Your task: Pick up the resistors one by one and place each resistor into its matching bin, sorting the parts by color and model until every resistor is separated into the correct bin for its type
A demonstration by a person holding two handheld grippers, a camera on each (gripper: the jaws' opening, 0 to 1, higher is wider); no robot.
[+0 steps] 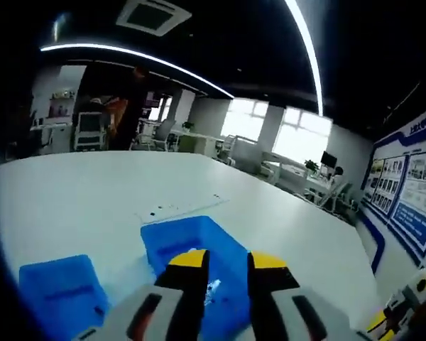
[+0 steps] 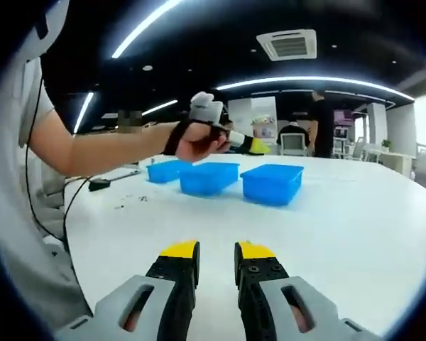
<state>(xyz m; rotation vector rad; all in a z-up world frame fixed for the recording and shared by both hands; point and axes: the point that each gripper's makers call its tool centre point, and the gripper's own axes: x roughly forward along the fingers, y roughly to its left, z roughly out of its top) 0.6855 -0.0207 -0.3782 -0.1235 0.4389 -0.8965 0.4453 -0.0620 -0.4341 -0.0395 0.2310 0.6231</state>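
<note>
Resistors scattered on white table, 3 blue bins, left gripper and right gripper slightly parted, empty

The right gripper hovered over the table, jaws slightly apart; a hand held the left gripper above three bins.

both views share blue bins

Three blue bins mid-table, bare white table right
</note>
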